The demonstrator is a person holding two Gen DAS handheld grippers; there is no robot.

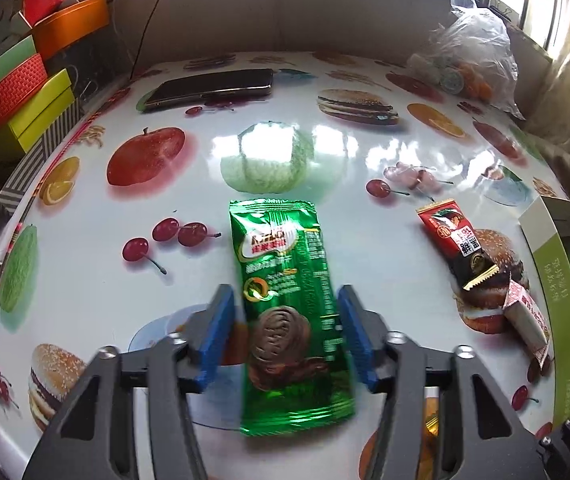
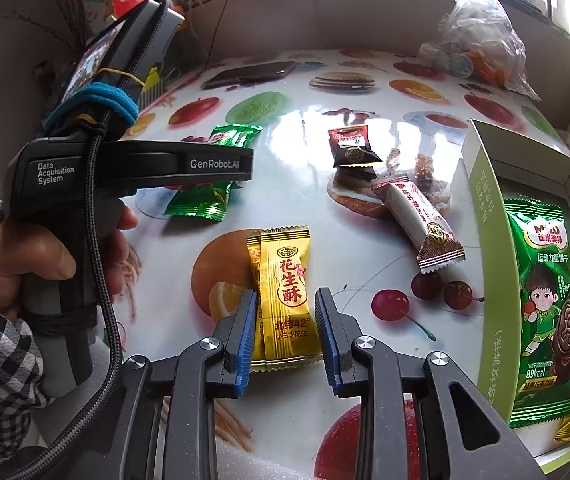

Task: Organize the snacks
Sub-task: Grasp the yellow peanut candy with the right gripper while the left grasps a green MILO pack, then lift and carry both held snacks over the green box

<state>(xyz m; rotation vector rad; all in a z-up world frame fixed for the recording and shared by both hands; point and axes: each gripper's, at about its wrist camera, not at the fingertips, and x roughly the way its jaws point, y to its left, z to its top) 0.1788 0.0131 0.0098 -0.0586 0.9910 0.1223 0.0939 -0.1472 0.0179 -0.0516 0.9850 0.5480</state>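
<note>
A green Milo biscuit packet [image 1: 281, 280] lies lengthwise on the fruit-print table, and my left gripper [image 1: 285, 292] is shut on it, its blue pads against both long edges. In the right wrist view the same packet [image 2: 201, 204] pokes out from under the left tool's black housing [image 2: 141, 164], which a hand holds. My right gripper [image 2: 286, 296] is shut on a yellow peanut-crisp packet [image 2: 285, 272], low over the table. An open green-and-white box [image 2: 485, 184] stands to the right with a Milo packet [image 2: 541, 280] and other snacks inside.
A red-and-black packet [image 2: 351, 144] and a white-and-red bar [image 2: 421, 216] lie loose between the grippers and the box. At the back are a dark phone [image 1: 213, 86] and a clear plastic bag [image 1: 473, 48]. Coloured boxes [image 1: 25, 96] are stacked along the left edge.
</note>
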